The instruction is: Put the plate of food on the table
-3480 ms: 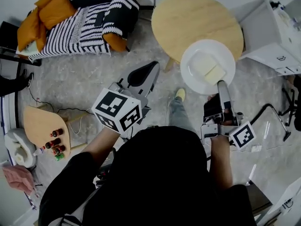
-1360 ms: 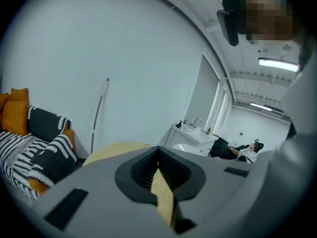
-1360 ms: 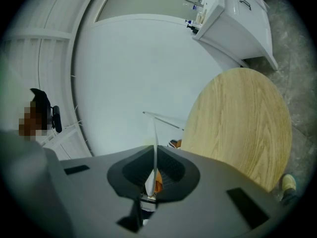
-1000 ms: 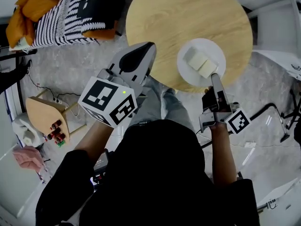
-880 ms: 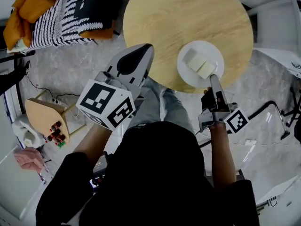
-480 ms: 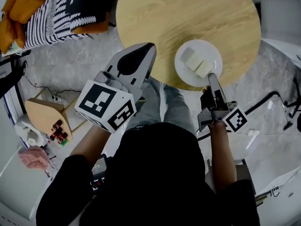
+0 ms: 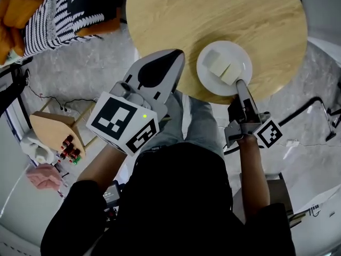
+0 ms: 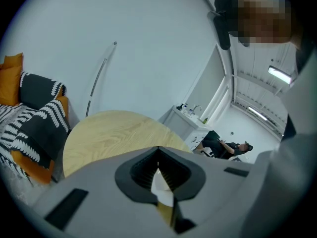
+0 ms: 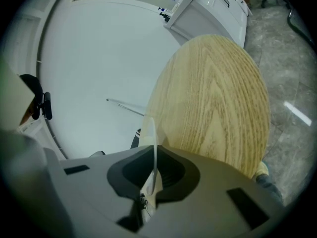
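A white plate (image 7: 224, 68) with two pale slabs of food hangs over the near edge of the round wooden table (image 7: 202, 9). I cannot tell whether it touches the tabletop. My right gripper (image 7: 240, 83) is shut on the plate's near rim. In the right gripper view the rim (image 9: 154, 133) stands edge-on as a thin white line between the jaws of that gripper (image 9: 153, 157), with the table (image 9: 213, 98) beyond. My left gripper (image 7: 176, 57) is left of the plate at the table's edge, shut and holding nothing. In its own view the left gripper (image 8: 158, 150) faces the table (image 8: 109, 133).
A sofa with a striped blanket (image 7: 58, 9) and orange cushions stands at the upper left. A small wooden side table (image 7: 53, 135) with little bottles is at the left, a person's hand (image 7: 45, 177) below it. A cable (image 7: 314, 105) crosses the floor at the right.
The table has come closer and now fills the top of the head view. The plate has moved from beside the table to over its near edge. Both grippers have sunk.
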`<state>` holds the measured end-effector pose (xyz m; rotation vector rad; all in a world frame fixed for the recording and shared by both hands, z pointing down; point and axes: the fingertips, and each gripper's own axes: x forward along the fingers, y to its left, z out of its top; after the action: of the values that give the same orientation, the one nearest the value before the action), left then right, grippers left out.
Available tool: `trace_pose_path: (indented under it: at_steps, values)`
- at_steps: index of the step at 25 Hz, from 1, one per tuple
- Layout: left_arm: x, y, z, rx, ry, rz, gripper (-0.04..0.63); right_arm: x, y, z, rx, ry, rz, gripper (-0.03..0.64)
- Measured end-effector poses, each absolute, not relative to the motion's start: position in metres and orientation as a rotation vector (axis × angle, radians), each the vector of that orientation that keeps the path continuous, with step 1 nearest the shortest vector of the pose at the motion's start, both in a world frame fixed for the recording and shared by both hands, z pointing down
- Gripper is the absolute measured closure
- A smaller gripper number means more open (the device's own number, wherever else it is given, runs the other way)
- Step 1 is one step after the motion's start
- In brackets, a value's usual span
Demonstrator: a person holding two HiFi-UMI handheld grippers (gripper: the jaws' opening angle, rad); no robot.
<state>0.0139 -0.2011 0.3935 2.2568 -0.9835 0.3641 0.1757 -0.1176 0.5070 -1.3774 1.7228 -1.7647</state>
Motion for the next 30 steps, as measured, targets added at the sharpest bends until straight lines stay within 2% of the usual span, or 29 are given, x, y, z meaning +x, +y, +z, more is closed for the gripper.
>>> trace_pose_path:
  at_steps: [19, 30]
  values:
    - [-0.002, -0.205, 0.416, 2.231, -0.908, 0.396, 0.589, 0.159, -0.117, 0.531, -1.562, 1.649, -1.875, 0.595]
    - [-0.002, -0.208, 0.413, 2.248, -0.896, 0.397, 0.589, 0.159, -0.114, 0.538, -1.585, 1.843, -1.963, 0.575]
